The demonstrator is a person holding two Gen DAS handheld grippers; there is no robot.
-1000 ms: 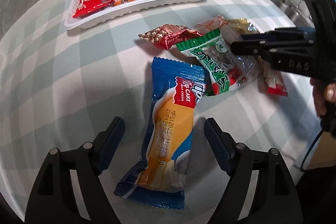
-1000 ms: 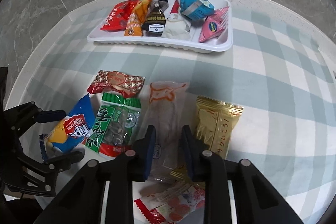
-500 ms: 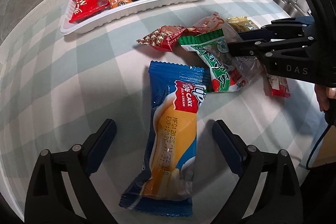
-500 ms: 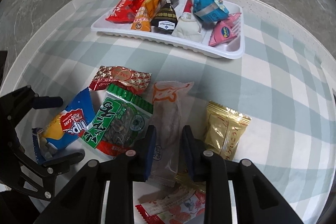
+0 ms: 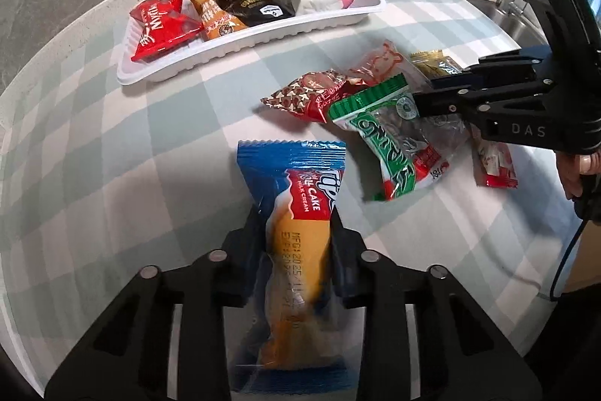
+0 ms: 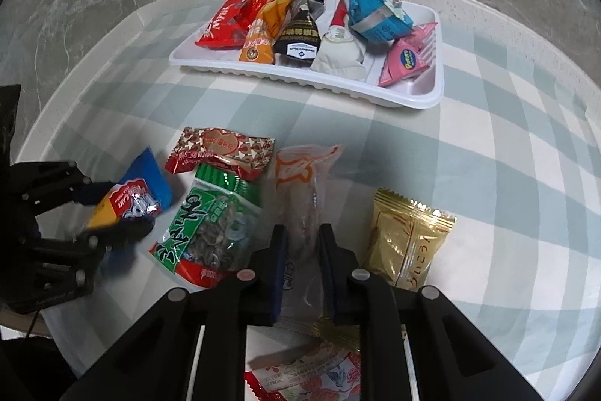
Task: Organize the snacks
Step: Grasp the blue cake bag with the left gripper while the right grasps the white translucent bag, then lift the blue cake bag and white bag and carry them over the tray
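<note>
The left gripper [image 5: 296, 224] has just closed its jaws on the blue cake packet [image 5: 293, 213] at lower centre; the right gripper [image 6: 303, 243] is clamped on the clear packet [image 6: 304, 198]. Each should lift straight up, slowly, before heading for the tray [image 5: 240, 47] at upper left.

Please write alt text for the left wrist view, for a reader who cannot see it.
The left gripper, its jaws having just closed, pinches a blue and orange roll cake packet on a checked tablecloth. Beyond lie loose snacks, the right gripper among them, and a white tray of packets.
</note>
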